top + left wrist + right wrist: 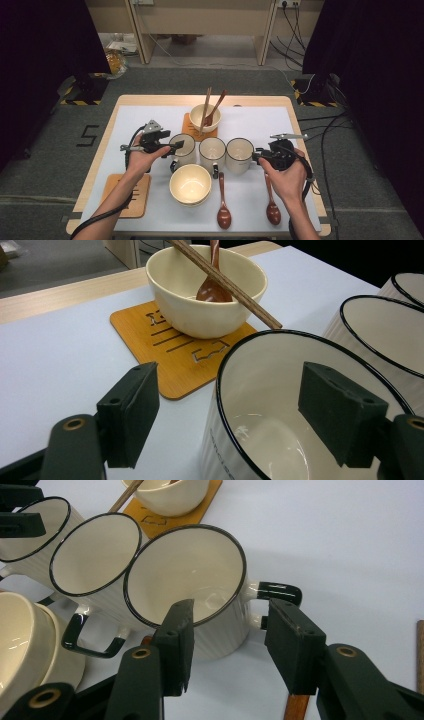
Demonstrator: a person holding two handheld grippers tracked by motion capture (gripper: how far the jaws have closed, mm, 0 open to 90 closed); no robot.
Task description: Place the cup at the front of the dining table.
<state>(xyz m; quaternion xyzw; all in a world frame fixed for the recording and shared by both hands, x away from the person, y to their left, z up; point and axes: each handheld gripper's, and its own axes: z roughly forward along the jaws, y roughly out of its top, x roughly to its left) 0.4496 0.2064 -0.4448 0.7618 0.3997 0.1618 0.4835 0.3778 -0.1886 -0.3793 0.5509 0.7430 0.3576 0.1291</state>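
Left gripper (176, 145) jaws apart, straddling the rim of the left mug (184, 149): one jaw inside, one outside on the far-bowl side (not clamped). Right gripper (257, 154) also spread, just beside the right mug (239, 154); in its own view one jaw fronts the wall, the other sits by the handle (278, 591). Three mugs in a row mid-table.

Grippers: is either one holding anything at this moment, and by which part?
Nothing is held. The left gripper is open, its jaws straddling the rim of the left mug. The right gripper is open around the right mug near its handle.
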